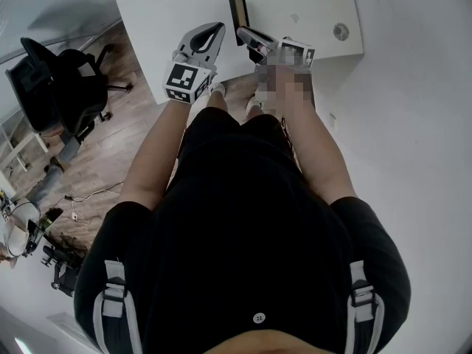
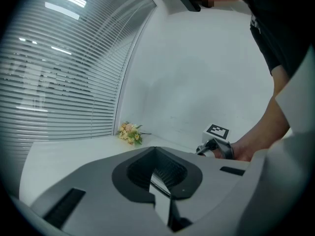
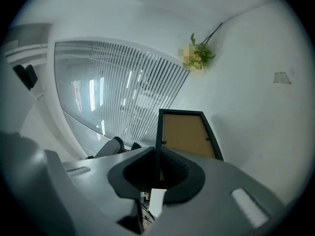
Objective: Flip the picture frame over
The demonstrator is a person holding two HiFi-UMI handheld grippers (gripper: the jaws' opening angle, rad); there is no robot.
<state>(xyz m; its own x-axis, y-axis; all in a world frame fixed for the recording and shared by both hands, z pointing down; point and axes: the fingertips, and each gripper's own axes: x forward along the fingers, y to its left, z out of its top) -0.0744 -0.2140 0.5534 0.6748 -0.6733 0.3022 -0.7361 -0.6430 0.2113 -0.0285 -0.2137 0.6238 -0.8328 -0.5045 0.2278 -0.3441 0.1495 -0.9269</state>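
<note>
The picture frame [image 1: 237,13] has a black rim and stands on its edge on the white table [image 1: 162,6], near the front edge. In the right gripper view its brown backing [image 3: 187,134] faces me. My right gripper [image 1: 248,35] is shut on the frame's black rim, which runs between the jaws [image 3: 156,163]. My left gripper [image 1: 212,31] hovers just left of the frame with its jaws together and nothing in them [image 2: 158,170]. The right gripper's marker cube [image 2: 217,131] and the hand holding it show in the left gripper view.
A small bunch of artificial flowers [image 2: 129,133] lies at the table's far side by the wall. A round cable grommet [image 1: 340,31] sits at the table's right. A black office chair [image 1: 63,87] stands on the wood floor to the left. Window blinds [image 2: 59,82] line one side.
</note>
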